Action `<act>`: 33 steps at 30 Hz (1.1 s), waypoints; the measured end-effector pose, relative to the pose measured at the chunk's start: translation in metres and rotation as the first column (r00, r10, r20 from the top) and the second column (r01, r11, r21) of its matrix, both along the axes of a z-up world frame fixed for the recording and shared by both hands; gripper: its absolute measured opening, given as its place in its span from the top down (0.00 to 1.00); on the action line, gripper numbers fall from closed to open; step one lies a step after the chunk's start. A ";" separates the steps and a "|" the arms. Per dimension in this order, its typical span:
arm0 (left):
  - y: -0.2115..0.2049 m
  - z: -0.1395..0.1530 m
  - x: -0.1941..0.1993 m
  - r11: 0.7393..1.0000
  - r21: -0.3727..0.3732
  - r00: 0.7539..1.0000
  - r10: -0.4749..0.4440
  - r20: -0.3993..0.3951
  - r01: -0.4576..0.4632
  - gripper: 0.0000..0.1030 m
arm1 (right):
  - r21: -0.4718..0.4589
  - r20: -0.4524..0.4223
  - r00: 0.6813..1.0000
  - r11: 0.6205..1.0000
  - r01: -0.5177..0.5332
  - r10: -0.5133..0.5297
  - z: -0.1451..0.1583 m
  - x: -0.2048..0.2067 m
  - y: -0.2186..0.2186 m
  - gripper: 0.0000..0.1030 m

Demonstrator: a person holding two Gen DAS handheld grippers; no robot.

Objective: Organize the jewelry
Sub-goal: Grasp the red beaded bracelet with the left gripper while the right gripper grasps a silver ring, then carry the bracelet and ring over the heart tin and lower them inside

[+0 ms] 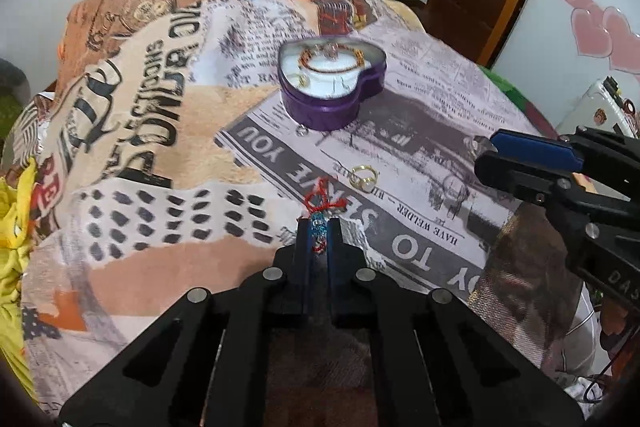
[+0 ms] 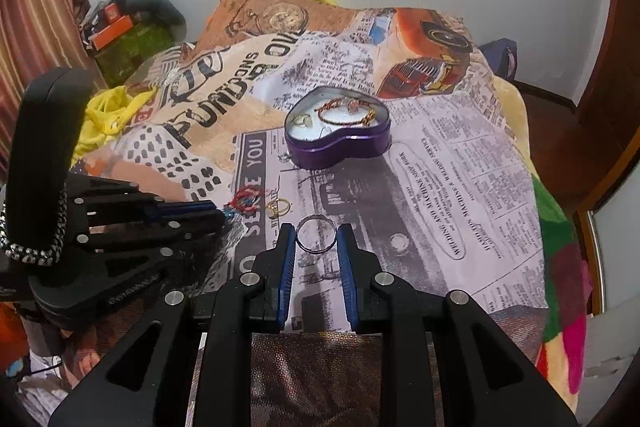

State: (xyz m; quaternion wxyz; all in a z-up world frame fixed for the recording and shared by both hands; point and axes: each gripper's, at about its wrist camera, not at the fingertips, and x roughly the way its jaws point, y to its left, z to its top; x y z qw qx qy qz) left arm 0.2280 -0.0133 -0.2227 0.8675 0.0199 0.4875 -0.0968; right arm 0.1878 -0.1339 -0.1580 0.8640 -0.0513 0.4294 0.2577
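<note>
The left gripper (image 1: pixel 319 227) jaws pinch the red-and-blue bracelet (image 1: pixel 323 209); the right gripper (image 2: pixel 316 239) jaws hold the silver ring (image 2: pixel 316 231) at their tips, mid-bed.

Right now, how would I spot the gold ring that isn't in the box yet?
Find the purple heart-shaped tin on the newspaper-print blanket. Nearer than it lies the gold ring, loose on the blanket beside the red and blue thread bracelet. It is yellow metal, unlike the plain silver ring between the right claw's fingers.
</note>
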 end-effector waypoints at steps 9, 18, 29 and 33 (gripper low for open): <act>0.008 0.046 -0.009 0.999 -0.036 0.995 0.026 0.096 -0.022 0.95 | 0.017 0.034 0.999 1.000 0.020 -0.021 0.017 -0.001 -0.006 0.81; 0.009 0.081 -0.008 0.997 -0.073 0.983 0.034 0.183 -0.021 0.95 | 0.037 0.080 0.996 0.999 0.031 -0.034 0.036 0.000 -0.006 0.81; 0.005 0.101 0.007 0.994 -0.107 0.971 0.033 0.237 -0.007 0.95 | 0.055 0.144 0.988 0.997 0.047 -0.054 0.054 0.012 -0.007 0.81; 0.005 0.104 0.015 0.993 -0.114 0.968 0.035 0.247 -0.007 0.95 | 0.064 0.157 0.986 0.997 0.053 -0.063 0.057 0.020 -0.009 0.81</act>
